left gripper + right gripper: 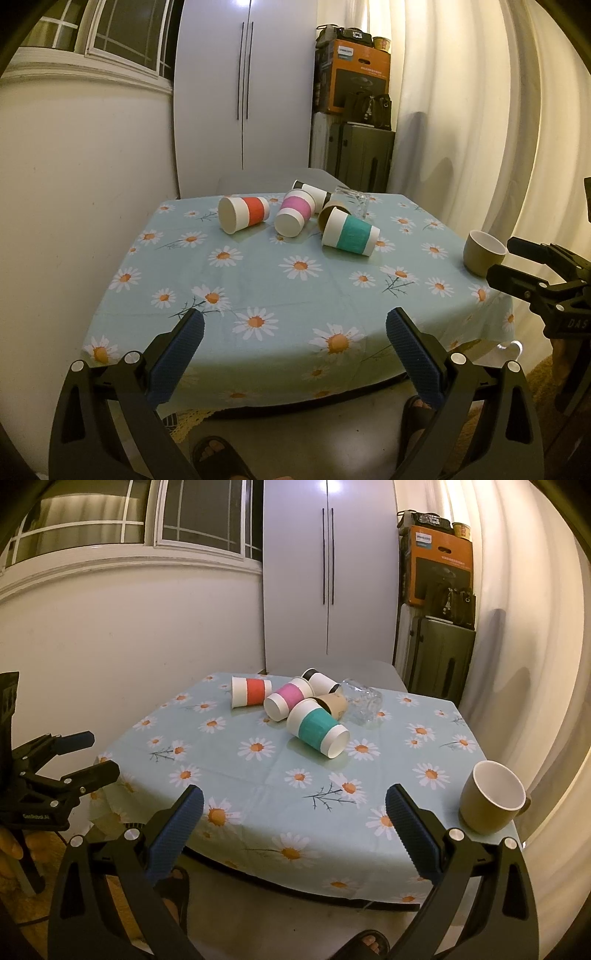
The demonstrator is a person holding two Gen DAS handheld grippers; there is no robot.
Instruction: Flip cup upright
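Observation:
Several paper cups lie on their sides at the far middle of the table: a red-banded cup (243,214) (251,692), a pink-banded cup (294,216) (288,698), a teal-banded cup (351,231) (318,728), a brown cup (330,214) (334,703) and a black-and-white cup (314,192) (322,681). A clear glass (351,199) (362,701) lies beside them. A tan mug (483,253) (493,797) stands upright at the near right corner. My left gripper (294,350) and right gripper (294,830) are open and empty, before the table's near edge.
The table (295,295) has a light blue daisy tablecloth. A white wardrobe (243,92), stacked boxes and suitcases (354,110) and curtains stand behind. The right gripper shows at the right edge of the left view (517,266). The person's sandalled feet (218,454) are below.

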